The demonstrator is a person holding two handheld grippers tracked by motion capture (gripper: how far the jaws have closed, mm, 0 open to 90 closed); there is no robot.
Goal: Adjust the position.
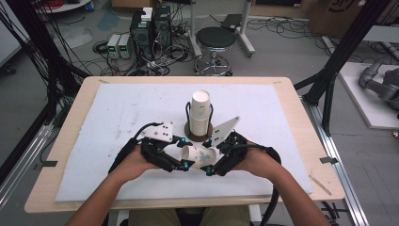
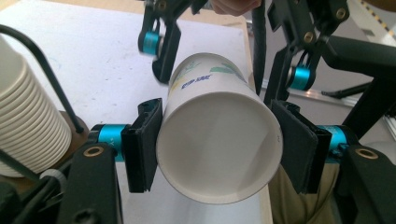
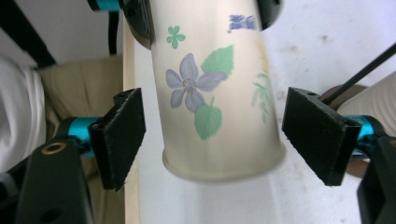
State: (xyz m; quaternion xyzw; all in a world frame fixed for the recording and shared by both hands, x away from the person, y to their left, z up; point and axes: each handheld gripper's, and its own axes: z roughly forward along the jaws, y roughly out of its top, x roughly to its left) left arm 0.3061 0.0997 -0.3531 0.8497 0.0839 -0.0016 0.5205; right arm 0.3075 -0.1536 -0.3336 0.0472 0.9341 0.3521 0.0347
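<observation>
We mid-handover: cup [image 1: 199,155] sideways above bench [image 1: 70,117], near stack [image 1: 199,113]; left tool [image 2: 219,156] clamped on cup rim end; right tool [image 3: 212,140] wide, pads clear; next withdraw right, seat cup on stack

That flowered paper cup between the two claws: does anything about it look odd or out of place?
Only that the flowered paper cup is held sideways above the mat, clamped near its open mouth by the left claw. It looks undamaged, and nothing has spilled.
</observation>
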